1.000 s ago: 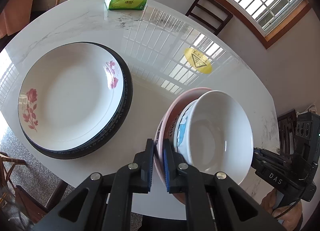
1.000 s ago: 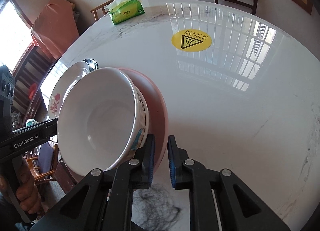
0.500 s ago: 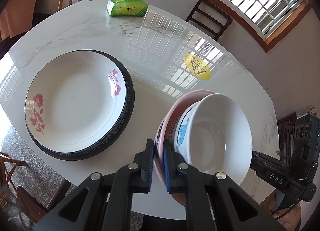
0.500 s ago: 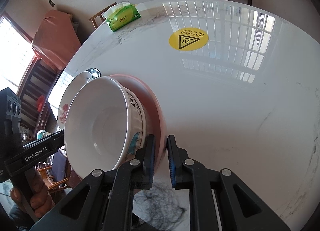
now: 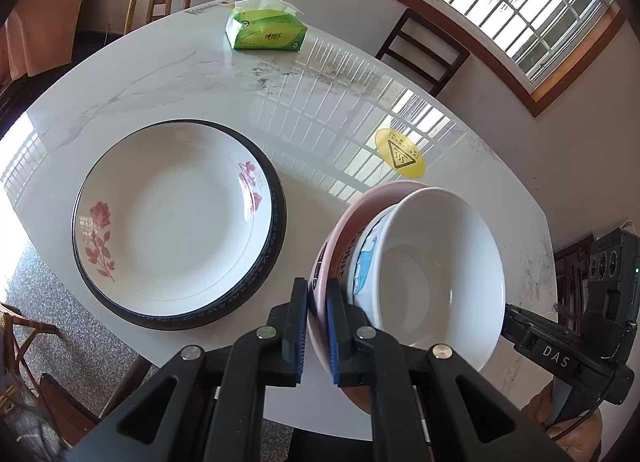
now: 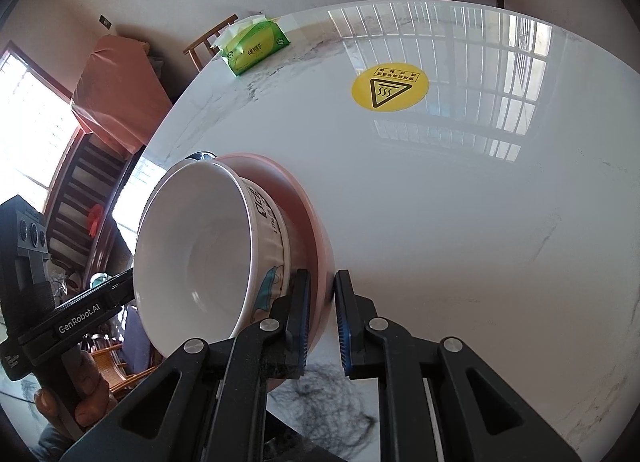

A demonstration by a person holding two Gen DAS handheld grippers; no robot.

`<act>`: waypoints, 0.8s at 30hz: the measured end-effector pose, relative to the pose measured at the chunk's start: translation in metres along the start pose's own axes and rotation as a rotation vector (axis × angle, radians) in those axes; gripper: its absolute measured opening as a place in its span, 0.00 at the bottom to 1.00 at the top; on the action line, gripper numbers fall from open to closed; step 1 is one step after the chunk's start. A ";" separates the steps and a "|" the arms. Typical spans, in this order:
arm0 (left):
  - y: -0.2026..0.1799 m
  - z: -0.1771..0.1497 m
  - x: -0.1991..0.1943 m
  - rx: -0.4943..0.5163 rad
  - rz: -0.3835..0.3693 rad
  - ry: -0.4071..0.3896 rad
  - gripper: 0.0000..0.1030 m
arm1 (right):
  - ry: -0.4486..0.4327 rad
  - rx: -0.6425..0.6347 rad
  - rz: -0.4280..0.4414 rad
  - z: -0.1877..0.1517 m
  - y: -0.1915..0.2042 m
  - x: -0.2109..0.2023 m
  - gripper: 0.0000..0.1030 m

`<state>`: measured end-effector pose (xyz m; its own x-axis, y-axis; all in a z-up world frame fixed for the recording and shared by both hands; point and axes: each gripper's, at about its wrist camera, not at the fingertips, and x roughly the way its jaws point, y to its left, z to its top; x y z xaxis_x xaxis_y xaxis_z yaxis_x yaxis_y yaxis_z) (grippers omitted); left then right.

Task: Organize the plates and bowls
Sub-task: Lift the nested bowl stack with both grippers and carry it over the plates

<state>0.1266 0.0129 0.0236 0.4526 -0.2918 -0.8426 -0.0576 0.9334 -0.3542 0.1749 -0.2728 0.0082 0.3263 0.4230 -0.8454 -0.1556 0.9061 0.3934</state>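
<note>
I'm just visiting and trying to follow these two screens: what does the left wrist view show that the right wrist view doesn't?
Only the left wrist view shows the rose plate stacked in a black-rimmed plate, lying flat on the table, and the barred window.

Only the right wrist view shows the orange-covered furniture by the wall.

Both show the pink plate carrying the white bowl, lifted and tilted, with the left tongs and right tongs each clamped on its rim. Both also show the green tissue pack and yellow warning sticker.

Left tool (image 5: pixel 317 326) and right tool (image 6: pixel 322 316) both angled downward, jaws clamped.
</note>
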 end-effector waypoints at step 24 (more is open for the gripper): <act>0.057 0.027 -0.047 -0.076 0.039 -0.084 0.06 | 0.018 -0.060 0.052 0.021 0.065 0.003 0.14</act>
<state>0.1261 0.0850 0.0541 0.5212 -0.2347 -0.8206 -0.1421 0.9242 -0.3545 0.1855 -0.2129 0.0385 0.3000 0.4687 -0.8309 -0.2273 0.8810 0.4149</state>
